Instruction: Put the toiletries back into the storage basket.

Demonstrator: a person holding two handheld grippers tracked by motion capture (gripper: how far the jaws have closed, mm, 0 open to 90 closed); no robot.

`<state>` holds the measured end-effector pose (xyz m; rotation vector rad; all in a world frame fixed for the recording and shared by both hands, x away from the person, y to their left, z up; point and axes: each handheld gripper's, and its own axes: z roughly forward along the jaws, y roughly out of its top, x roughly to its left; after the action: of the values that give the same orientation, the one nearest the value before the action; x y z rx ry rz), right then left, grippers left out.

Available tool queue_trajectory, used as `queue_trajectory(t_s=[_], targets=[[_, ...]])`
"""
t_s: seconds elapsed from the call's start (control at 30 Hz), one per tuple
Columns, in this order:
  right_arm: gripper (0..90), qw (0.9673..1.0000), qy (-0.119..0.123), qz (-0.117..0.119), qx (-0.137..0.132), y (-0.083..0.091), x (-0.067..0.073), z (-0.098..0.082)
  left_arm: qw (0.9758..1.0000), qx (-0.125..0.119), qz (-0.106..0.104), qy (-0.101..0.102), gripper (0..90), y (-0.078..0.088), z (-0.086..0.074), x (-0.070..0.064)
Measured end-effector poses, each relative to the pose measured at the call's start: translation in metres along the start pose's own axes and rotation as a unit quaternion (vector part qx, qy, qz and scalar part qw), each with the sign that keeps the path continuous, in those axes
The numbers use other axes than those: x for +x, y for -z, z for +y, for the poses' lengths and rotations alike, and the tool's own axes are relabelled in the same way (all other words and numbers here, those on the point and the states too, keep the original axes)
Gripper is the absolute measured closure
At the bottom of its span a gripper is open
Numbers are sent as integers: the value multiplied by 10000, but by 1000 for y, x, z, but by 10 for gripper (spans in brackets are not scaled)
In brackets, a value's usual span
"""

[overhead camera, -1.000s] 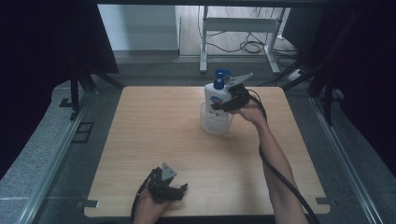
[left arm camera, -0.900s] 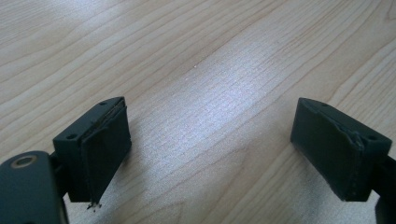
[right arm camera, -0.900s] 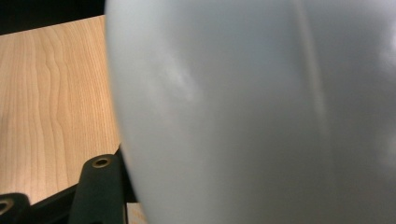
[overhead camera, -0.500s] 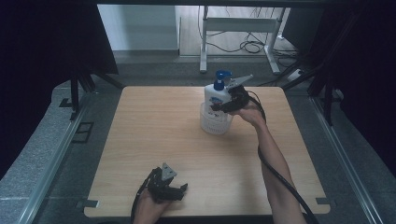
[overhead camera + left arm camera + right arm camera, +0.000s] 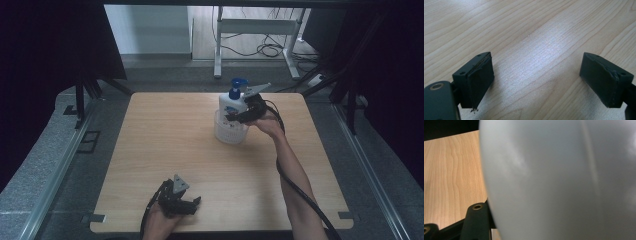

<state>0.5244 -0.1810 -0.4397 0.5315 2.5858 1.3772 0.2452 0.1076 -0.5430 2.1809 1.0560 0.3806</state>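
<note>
White plastic pump bottle (image 5: pixel 564 180) blurred at close range, hiding the right gripper's (image 5: pixel 235 116) jaw tips so its grip can't be judged; bottle's base sunk in the translucent white basket (image 5: pixel 230 132); right forearm cut off at 6 o'clock.

Light wooden table (image 5: pixel 165 150), white perforated basket (image 5: pixel 230 132) on its far side, apparently holding a pump bottle (image 5: pixel 232 102)

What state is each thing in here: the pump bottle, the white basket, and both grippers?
Pump bottle: upright, standing in the basket.
White basket: upright on the table.
Right gripper: at the bottle's body; grip unclear.
Left gripper: open, empty, low over the table's near edge.
</note>
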Motion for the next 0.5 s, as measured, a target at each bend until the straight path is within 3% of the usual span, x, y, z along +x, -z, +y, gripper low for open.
queue_trajectory(t_s=[0.23,0.5], targets=[[314,9999,-4,68,-107,1,1,1,10000,0,0,-1,115,0,0,0],[231,9997,55,-44,-231,5,4,6,10000,-7,1,-1,115,0,0,0]])
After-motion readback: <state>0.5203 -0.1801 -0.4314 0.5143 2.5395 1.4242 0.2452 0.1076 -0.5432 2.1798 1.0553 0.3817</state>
